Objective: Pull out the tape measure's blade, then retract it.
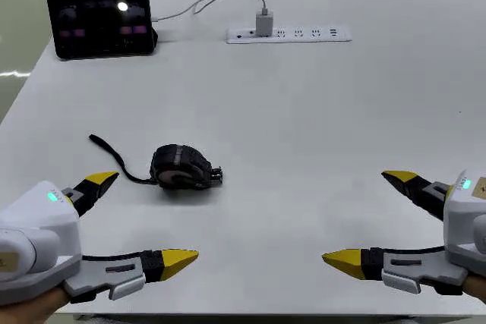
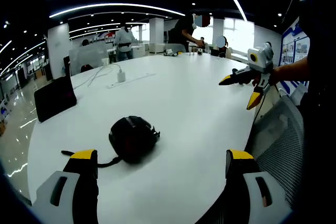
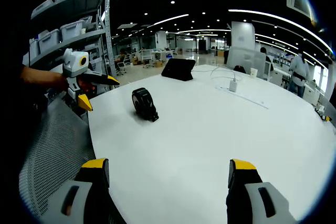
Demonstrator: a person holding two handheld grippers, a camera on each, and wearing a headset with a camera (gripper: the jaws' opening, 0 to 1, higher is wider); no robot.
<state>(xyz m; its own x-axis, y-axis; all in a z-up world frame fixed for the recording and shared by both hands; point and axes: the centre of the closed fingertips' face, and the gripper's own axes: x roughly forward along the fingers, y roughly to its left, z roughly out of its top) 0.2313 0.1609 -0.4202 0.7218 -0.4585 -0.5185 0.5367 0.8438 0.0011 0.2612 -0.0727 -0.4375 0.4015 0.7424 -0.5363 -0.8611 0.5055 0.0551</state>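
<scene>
White surface (image 1: 304,149), open office behind; tablet (image 1: 99,20) far left; left gripper (image 1: 152,216), right gripper (image 1: 357,218), jaws wide, holding nothing; tape (image 1: 180,166) lies near the left one, blade in; probably dense, rigid, slick; pin the case, pinch the hook tab (image 1: 218,177).

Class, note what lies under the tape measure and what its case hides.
The tape measure sits straight on the white table, its strap trailing beside it. The blade wound inside is covered by the case.

Matt black tape measure (image 1: 181,167) on smooth, faintly glossy white table (image 1: 304,127)
</scene>
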